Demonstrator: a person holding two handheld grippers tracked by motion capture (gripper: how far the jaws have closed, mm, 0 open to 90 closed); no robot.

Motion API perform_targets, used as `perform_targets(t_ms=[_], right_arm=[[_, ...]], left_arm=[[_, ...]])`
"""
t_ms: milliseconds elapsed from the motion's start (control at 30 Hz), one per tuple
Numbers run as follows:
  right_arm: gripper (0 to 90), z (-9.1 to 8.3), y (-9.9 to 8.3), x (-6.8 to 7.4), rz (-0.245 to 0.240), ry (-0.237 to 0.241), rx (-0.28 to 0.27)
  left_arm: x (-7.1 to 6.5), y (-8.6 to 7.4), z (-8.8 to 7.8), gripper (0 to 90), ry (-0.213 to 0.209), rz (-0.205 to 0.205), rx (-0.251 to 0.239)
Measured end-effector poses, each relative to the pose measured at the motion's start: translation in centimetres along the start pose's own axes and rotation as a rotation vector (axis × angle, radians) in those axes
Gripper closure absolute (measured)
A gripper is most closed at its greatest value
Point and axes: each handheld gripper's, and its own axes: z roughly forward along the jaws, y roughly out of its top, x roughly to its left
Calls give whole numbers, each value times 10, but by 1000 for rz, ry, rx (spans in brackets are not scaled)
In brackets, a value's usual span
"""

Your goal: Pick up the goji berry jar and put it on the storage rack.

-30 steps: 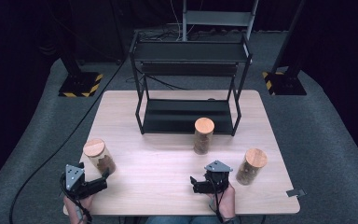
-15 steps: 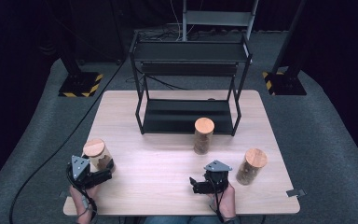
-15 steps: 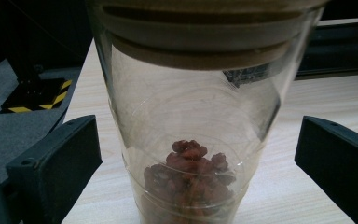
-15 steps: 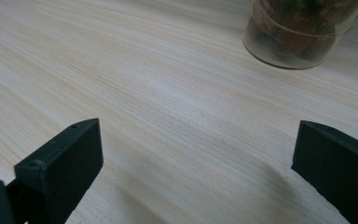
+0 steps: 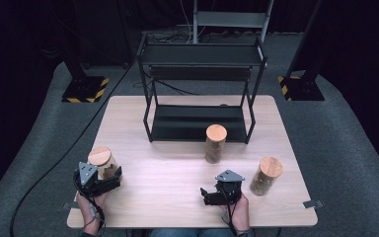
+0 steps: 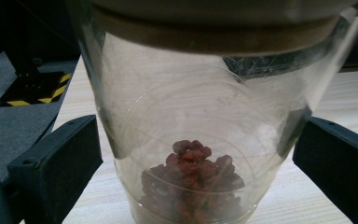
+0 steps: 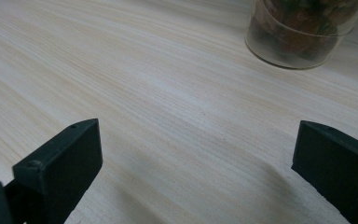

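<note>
while three cork-lidded glass jars stand on the wooden counter (image 5: 177, 163), the left gripper (image 5: 109, 181) has its jaws set around the nearest jar (image 5: 101, 163) at the counter's near left. that jar stands upright, long axis vertical, cork lid up and a small heap of reddish-brown dried pieces at its bottom. seen in the left gripper view, the glass wall of the nearest jar (image 6: 191, 140) sits between the two black jaws, which have just been closing in on it; a sliver of gap shows on each side, so the pads do not yet press.

the second jar (image 5: 215, 143) stands upright near the middle, just in front of the black two-tier shelf rack (image 5: 200, 54) at the counter's far side. the third jar (image 5: 266, 176) stands upright at the right, near the right gripper (image 5: 206, 195).

the right gripper rests low at the near edge, its jaws pointing left across the counter, wide apart with bare wood between them. its own view catches the base of a jar (image 7: 303, 37) farther off, well clear of the jaws.

two grippers, three jars, one rack. each gripper is held by one hand from the near edge, a cable trailing off the left.
</note>
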Motion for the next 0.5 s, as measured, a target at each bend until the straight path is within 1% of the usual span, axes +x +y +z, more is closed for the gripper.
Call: perform_targets(t_ms=[33, 67, 100, 167, 200, 300, 433, 500], right_arm=[[6, 0, 0, 0, 1, 1, 0], [6, 0, 0, 0, 0, 2, -1], [6, 0, 0, 0, 0, 2, -1], [6, 0, 0, 0, 1, 1, 0], [6, 0, 0, 0, 1, 2, 0], [5, -1, 0, 0, 0, 9, -8], [5, 0, 0, -1, 3, 13, -4], [5, -1, 0, -1, 2, 16, -8]], left_arm=[[0, 0, 0, 80, -2, -7, 0], [0, 0, 1, 110, -13, -12, 3], [0, -1, 2, 117, -12, -17, 5], [0, -2, 2, 167, 4, -19, 0], [1, -2, 2, 185, 2, -28, -3], [3, -3, 3, 228, 4, -32, -4], [2, -3, 4, 237, 7, -25, -5], [3, -4, 4, 239, 1, -20, -8]])
